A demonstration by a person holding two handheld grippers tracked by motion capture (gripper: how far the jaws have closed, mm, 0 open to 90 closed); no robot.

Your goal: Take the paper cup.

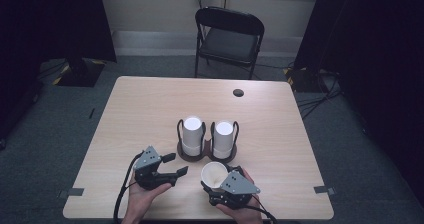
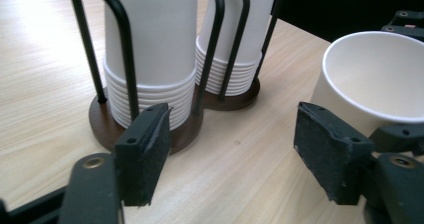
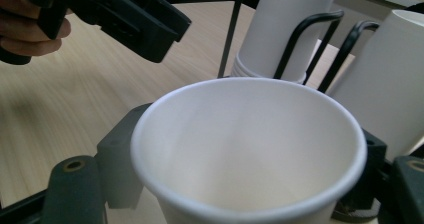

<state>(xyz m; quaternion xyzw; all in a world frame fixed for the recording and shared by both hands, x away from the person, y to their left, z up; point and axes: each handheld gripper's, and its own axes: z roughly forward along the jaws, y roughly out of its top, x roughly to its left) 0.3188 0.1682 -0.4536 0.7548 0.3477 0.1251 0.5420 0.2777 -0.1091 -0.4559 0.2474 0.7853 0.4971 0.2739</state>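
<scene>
Table of pale wood, black folding chair beyond, dark curtains.

floor grey carpet | black folding chair | dark curtains

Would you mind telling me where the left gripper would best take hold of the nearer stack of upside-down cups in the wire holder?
Probably the smooth upper wall of the left cup stack, coming from above. The holder has black wire uprights beside the stack, so a grip lower down from the side looks obstructed. The left gripper stands open with nothing between its jaws.
</scene>
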